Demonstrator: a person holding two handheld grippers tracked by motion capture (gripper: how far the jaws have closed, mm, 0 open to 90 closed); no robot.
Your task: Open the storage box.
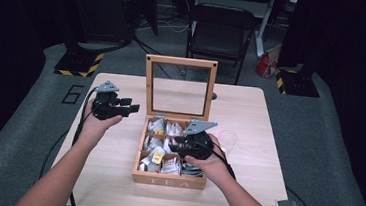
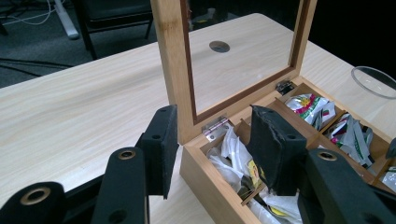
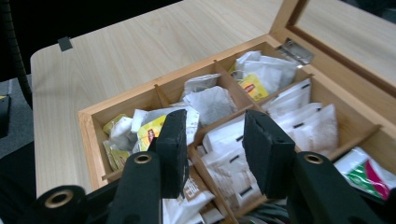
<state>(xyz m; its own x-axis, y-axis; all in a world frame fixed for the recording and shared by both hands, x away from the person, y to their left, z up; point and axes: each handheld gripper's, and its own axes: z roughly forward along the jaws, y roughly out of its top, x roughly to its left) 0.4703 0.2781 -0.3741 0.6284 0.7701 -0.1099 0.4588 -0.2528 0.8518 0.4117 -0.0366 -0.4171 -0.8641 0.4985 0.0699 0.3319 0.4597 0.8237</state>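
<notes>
A wooden tea box (image 1: 169,181) stands at the middle of the table with its glass lid (image 1: 179,85) upright. Its compartments hold several tea bags (image 3: 212,100), white, yellow and green. My left gripper (image 1: 131,109) hovers left of the box near the lid hinge (image 2: 215,128), jaws pointing at the box. In the left gripper view, my left gripper (image 2: 212,128) is open with nothing between its pads. My right gripper (image 1: 176,145) hangs over the middle of the box. In the right gripper view, my right gripper (image 3: 212,135) is open just above white tea bags (image 3: 229,161), not pressing on any.
A clear round glass (image 1: 228,137) sits on the table right of the box. The light wood table (image 1: 114,177) has a cable hole (image 1: 214,96) behind the lid and a grey tape strip (image 1: 285,204) near its front right corner. A black chair (image 1: 222,31) stands beyond the table.
</notes>
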